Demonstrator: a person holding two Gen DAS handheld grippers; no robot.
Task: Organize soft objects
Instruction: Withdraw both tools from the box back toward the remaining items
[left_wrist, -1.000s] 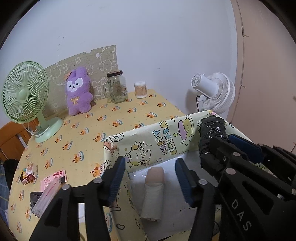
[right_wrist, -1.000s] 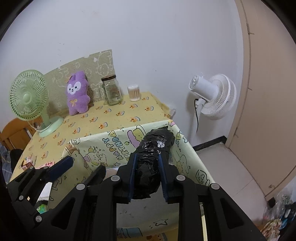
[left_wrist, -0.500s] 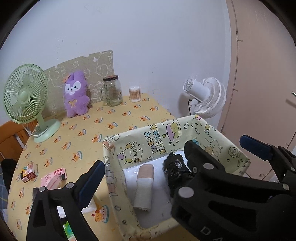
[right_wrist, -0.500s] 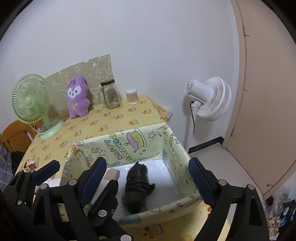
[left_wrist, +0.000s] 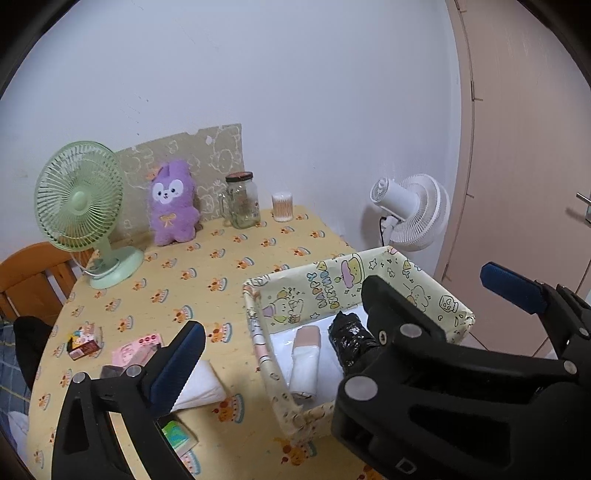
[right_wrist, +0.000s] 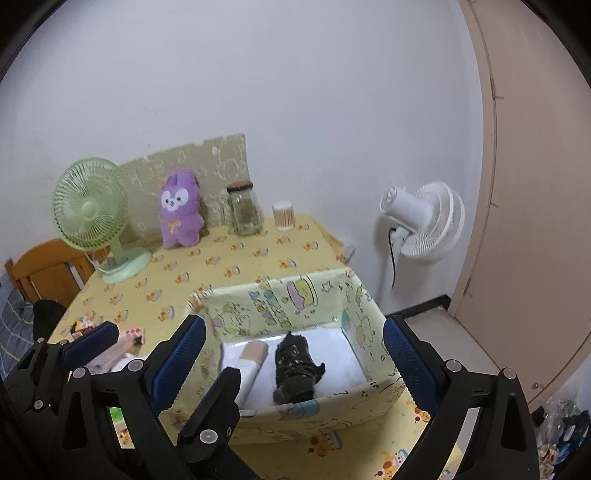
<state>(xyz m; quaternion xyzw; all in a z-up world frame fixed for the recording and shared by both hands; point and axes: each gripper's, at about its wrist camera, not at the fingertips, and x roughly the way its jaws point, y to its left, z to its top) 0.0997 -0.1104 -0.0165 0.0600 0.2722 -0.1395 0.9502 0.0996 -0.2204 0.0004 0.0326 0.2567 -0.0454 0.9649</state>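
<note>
White wall backs a desk (left_wrist: 236, 266) covered in a yellow cloth printed with small cakes. At the desk's near right corner stands an open box (right_wrist: 280, 295) wrapped in pastel cartoon paper, its floor lined white. Inside it lie two soft rolls side by side, not touching as far as the right wrist view shows: a white roll with a beige end (left_wrist: 306, 360) on the left, and a crumpled black bundle (right_wrist: 295, 365) on the right, both lying lengthwise away from the cameras.

The left gripper (left_wrist: 280, 321) is spread wide and its jaws are still parting; nothing is between the fingers, which straddle the box's left wall from above. The right gripper (right_wrist: 291, 354) is likewise wide and opening, its blue pads standing to either side of the box with the black bundle lying free below, untouched.

Along the wall sit a green table fan (left_wrist: 83, 206), a purple plush rabbit (left_wrist: 171, 208) leaning on a beige patterned board (left_wrist: 207, 147), a glass jar with a dark lid (left_wrist: 242, 201) and a small tub of cotton swabs (left_wrist: 282, 206). Nearer the left edge lie a little printed box (left_wrist: 83, 341), a pink packet (left_wrist: 138, 347) and a folded white cloth (left_wrist: 199, 384). A white fan (right_wrist: 424, 221) stands beyond the desk's right side, and a wooden chair back (left_wrist: 29, 277) shows at the left.
</note>
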